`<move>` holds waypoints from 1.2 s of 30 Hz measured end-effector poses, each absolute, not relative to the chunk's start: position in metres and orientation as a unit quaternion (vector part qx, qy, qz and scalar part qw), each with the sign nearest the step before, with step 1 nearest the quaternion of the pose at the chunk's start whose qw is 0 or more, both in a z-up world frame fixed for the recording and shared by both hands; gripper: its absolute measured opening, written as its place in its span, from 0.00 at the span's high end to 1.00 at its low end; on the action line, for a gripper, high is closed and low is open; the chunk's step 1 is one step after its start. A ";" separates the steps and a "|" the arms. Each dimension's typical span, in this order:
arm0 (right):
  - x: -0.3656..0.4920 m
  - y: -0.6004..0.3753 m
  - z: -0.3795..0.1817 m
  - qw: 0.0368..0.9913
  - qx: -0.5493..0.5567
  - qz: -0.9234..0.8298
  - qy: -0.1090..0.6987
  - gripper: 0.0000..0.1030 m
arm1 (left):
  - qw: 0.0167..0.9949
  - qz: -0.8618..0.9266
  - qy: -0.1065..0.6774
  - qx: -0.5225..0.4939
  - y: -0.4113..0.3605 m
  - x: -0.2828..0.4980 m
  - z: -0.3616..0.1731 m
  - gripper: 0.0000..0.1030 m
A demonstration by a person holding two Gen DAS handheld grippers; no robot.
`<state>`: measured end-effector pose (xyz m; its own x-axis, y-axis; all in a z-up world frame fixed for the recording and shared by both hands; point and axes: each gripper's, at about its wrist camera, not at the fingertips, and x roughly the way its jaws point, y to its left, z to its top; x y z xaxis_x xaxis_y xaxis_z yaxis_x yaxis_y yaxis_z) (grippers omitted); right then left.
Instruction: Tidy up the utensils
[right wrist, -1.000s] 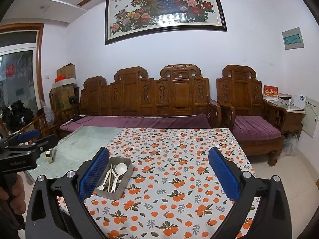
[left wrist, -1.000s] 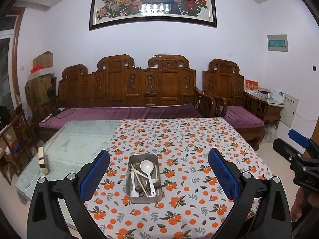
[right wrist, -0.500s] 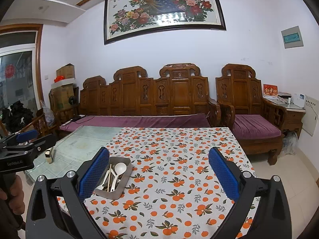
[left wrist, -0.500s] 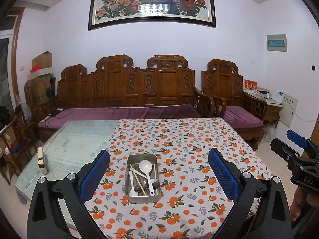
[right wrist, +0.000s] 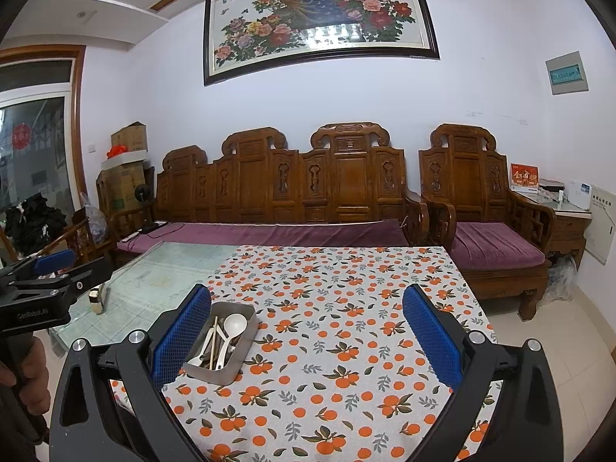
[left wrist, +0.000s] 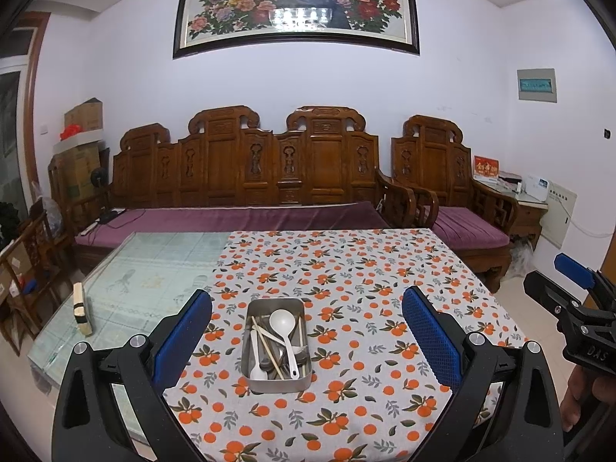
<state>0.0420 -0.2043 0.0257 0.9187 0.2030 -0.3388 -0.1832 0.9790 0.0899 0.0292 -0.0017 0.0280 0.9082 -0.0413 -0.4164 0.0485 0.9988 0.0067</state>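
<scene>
A: Status on the grippers?

B: Left gripper [left wrist: 307,333] is spread wide, nothing between the blue pads [left wrist: 181,337]. Held above the near edge of the table [left wrist: 146,277], empty.

A: Right one?

B: Right gripper [right wrist: 307,333] is the same: fingers wide apart, nothing gripped, also above the near edge. A hand [right wrist: 27,375] shows on the left tool's handle at the edge of the right camera view.

A: Where are the utensils?

B: All in a metal tray [left wrist: 277,379] on the orange-print tablecloth [left wrist: 365,269]. From the left gripper it's dead ahead, centred between the fingers and just past the tips. From the right gripper it's ahead and off to the left, partly hidden behind the left pad [right wrist: 181,337].

A: Contents?

B: White ladle-type spoon [left wrist: 284,325] on top, bowl at the far end. A second white spoon [left wrist: 257,358] with its bowl at the near end. Pale chopsticks [left wrist: 265,342] lying crossed over darker metal pieces; can't tell those apart. All piled loose, overlapping.

A: Anything else on the table?

B: Small block-shaped object [left wrist: 81,308] standing on the bare glass, ahead-left of the left gripper, well apart from the tray.
</scene>
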 end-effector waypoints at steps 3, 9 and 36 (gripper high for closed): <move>0.042 -0.204 0.025 0.979 0.028 0.099 0.176 0.03 | 0.977 -0.023 0.213 0.009 -0.001 0.029 0.028 0.07; 0.043 -0.204 0.025 0.979 0.028 0.098 0.176 0.03 | 0.977 -0.023 0.213 0.009 0.000 0.029 0.028 0.07; 0.043 -0.204 0.022 0.979 0.029 0.102 0.175 0.03 | 0.977 -0.030 0.211 0.010 -0.005 0.026 0.031 0.07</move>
<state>0.0435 -0.2037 0.0222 0.9182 0.2090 -0.3365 -0.1885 0.9777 0.0929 0.0262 -0.0054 0.0314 0.9092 -0.0537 -0.4129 0.0623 0.9980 0.0073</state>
